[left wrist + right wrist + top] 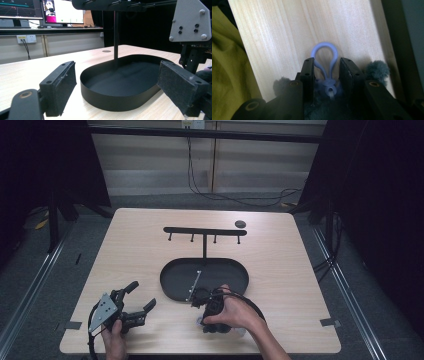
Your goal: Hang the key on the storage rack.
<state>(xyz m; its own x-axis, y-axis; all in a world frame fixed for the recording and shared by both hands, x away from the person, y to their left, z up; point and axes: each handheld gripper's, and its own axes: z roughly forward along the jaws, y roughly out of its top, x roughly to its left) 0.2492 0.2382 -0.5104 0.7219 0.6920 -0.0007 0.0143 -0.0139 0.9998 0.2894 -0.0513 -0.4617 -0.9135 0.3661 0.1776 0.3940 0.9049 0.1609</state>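
Desk [150,240]: pale wood, carrying everything; a small dark disc [240,224] lies near its far edge.
Stand [204,231]: a black crossbar with four short pegs on a thin post, rising from the far side of the tray.
Tray [172,277]: a black oval dish at the middle of the desk; a thin metallic rod [194,285] lies across its near part.
Left tool [139,300]: held low at the near left of the desk, jaws spread wide with nothing between them, well apart from the tray.
Right tool [212,312]: gripped by the right hand [235,312] just in front of the tray's near rim, pointing down at the desk.
Plush toy [375,69]: dark fuzzy thing under the right tool, with a pale blue loop [324,53] sticking out between the jaws.
Right tool's state: jaws flank the loop with a gap either side; not yet clamped.
Step in hand: likely a pick-up of the toy by its loop.
Next move: probably closing squarely on the loop's stem, then lifting toward a peg.
View difference: the right gripper view reveals the loop and fur, hidden under the hand from above; the left gripper view shows the tray's bare far interior.
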